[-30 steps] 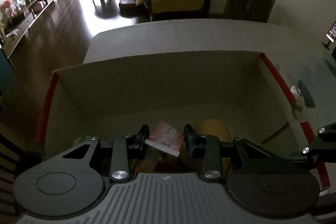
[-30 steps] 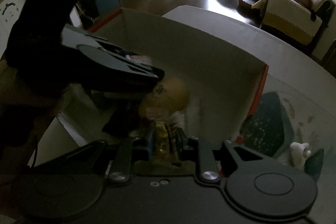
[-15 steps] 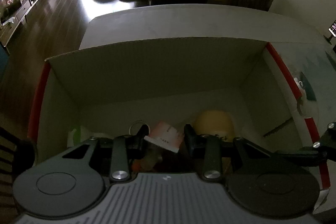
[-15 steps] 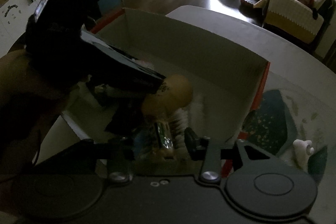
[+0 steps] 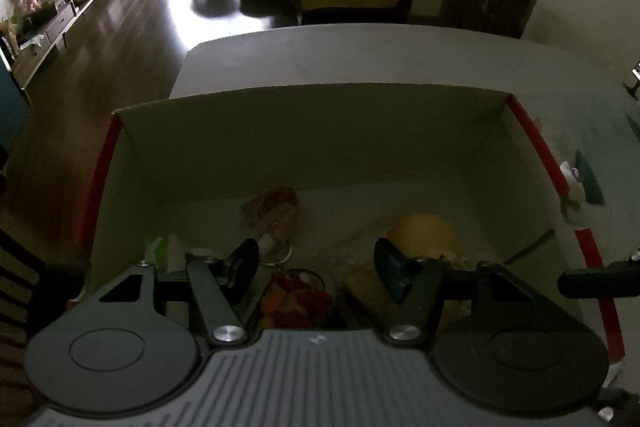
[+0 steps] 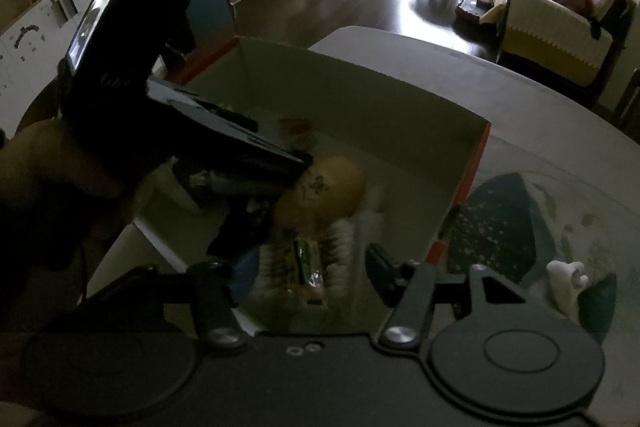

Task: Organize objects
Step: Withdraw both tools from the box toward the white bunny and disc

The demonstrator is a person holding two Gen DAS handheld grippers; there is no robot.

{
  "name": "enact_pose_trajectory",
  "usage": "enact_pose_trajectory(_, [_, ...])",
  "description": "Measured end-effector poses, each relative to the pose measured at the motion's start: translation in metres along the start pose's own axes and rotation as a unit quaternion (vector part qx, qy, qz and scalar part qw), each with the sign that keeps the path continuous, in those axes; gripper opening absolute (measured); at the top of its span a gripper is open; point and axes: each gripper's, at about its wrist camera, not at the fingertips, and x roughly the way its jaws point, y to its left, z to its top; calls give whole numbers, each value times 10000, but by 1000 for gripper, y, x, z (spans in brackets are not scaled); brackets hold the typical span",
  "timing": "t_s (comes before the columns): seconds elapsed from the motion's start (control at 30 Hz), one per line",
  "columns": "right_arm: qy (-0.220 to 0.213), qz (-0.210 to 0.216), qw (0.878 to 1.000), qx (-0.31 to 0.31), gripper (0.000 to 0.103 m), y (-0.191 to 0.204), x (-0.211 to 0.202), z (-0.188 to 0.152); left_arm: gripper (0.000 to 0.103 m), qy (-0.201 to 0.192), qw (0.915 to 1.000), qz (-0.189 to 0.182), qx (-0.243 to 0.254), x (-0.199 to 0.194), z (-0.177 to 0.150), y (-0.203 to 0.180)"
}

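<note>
An open cardboard box (image 5: 320,131) with red-taped edges lies under both grippers. My left gripper (image 5: 316,269) hangs open over it with nothing between its fingers. A red-and-white packet (image 5: 272,211) lies on the box floor ahead of it, beside a yellow rounded object (image 5: 424,231) and a round tub of coloured pieces (image 5: 296,295). In the right wrist view my right gripper (image 6: 300,275) is open above a green-and-gold wrapped snack (image 6: 306,263) lying in the box (image 6: 360,99) next to the yellow object (image 6: 320,191). The left gripper's body (image 6: 180,119) hides the box's left part.
The box sits on a pale round table (image 5: 360,55). A dark teal patterned mat (image 6: 500,227) and a small white figure (image 6: 566,275) lie on the table right of the box. A hand (image 6: 48,163) holds the left gripper. Floor and furniture lie beyond.
Both grippers went from shut to open. The red-and-white packet dropped from the left gripper into the box, and the wrapped snack left the right gripper and lies in the box.
</note>
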Motion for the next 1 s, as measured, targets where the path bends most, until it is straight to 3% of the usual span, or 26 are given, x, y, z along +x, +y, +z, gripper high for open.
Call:
enact_pose_trajectory(0.13, [-83,17,10000,13,62,-2,-8,-1,68,-113,9999,-33,17,-11,-1,1])
enact_pose_trajectory(1.0, [-682,312,9972,16,75,-20,-71,-22,75,-652,9974,-256,-157,-102,-35,-38])
